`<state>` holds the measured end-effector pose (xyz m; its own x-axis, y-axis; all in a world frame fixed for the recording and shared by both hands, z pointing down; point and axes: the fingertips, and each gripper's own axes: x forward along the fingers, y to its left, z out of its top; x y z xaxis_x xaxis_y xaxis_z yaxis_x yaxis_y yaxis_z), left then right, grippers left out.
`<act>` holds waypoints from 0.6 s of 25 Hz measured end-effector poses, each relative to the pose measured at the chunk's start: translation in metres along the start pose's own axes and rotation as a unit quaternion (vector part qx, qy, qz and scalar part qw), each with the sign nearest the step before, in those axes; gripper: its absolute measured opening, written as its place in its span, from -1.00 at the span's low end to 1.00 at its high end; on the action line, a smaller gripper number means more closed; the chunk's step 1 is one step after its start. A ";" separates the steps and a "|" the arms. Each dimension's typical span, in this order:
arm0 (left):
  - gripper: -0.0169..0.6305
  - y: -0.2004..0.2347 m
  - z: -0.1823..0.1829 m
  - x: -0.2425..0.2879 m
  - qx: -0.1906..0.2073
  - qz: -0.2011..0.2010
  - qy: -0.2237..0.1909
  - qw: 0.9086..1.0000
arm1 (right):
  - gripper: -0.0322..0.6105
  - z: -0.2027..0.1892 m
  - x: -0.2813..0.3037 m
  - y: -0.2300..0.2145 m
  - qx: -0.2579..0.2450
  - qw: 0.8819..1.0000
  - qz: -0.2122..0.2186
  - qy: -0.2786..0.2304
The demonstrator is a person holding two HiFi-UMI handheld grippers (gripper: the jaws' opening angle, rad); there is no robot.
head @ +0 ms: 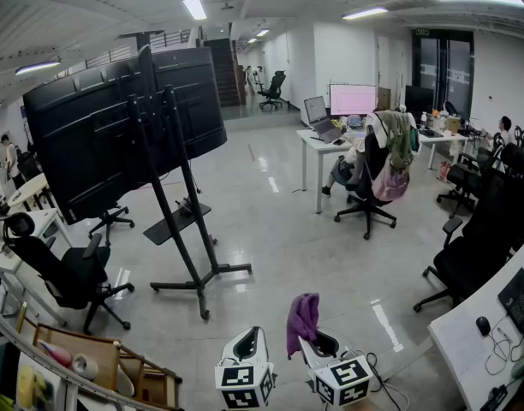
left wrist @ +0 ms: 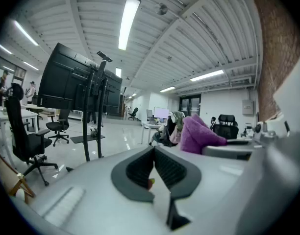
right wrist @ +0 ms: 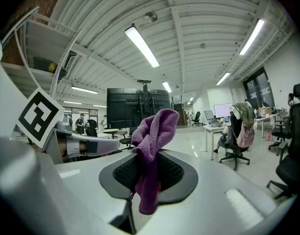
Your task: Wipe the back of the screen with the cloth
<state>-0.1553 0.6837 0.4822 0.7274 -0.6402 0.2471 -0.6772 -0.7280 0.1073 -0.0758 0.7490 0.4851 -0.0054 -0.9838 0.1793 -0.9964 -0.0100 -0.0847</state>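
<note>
Down at the bottom of the head view we've got both claws side by side, each with its marker cube facing up. Our right claw (head: 316, 344) is clamped on a purple fuzzy cloth (head: 302, 319). The right gripper view shows it nicely: the cloth (right wrist: 152, 143) is pinched between the two dark ribbed pads, one bunched end stands up above the right claw (right wrist: 149, 166) and flops over, and the other end hangs down on the camera side.

Our left claw (head: 252, 334) sits just beside it, and it's got nothing in it. In the left gripper view the left claw (left wrist: 153, 150) has its pads pressed together at the tips with nothing between them, and the cloth (left wrist: 201, 133) pokes up off to the right.

The big black flat screen (head: 116, 118) is up on a black wheeled stand (head: 189, 229) with its back turned our way, tilted, with ribbed panels and two uprights running down the middle. It stands on the glossy grey floor (head: 279, 229), up and left of the claws and well apart from both. The cloth isn't touching it. Both gripper views catch the screen (left wrist: 71, 82) (right wrist: 137, 104) further back too.

Round about, a black office chair (head: 69, 272) sits near the screen's lower left. Over on the right, a white surface (head: 318, 141) carries an open laptop (head: 318, 114) and a pink-lit monitor (head: 353, 98).
</note>
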 end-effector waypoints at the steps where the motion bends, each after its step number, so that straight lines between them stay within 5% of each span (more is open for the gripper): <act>1: -0.92 0.000 -0.003 0.000 -0.001 0.001 0.001 1.000 | -0.68 -0.004 0.000 -0.002 0.005 1.000 0.001 0.000; 9: -0.92 0.015 -0.025 0.026 -0.010 0.015 0.026 0.999 | -0.68 -0.025 0.031 -0.023 0.010 1.000 0.011 0.019; 15: -0.92 0.053 -0.015 0.097 -0.011 0.019 0.031 0.999 | -0.68 -0.022 0.106 -0.044 0.008 0.999 0.023 0.028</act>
<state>-0.1223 0.5866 0.5262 0.6937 -0.6499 0.3105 -0.7065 -0.6978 0.1177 -0.0349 0.6490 0.5295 -0.0572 -0.9715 0.2299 -0.9935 0.0327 -0.1092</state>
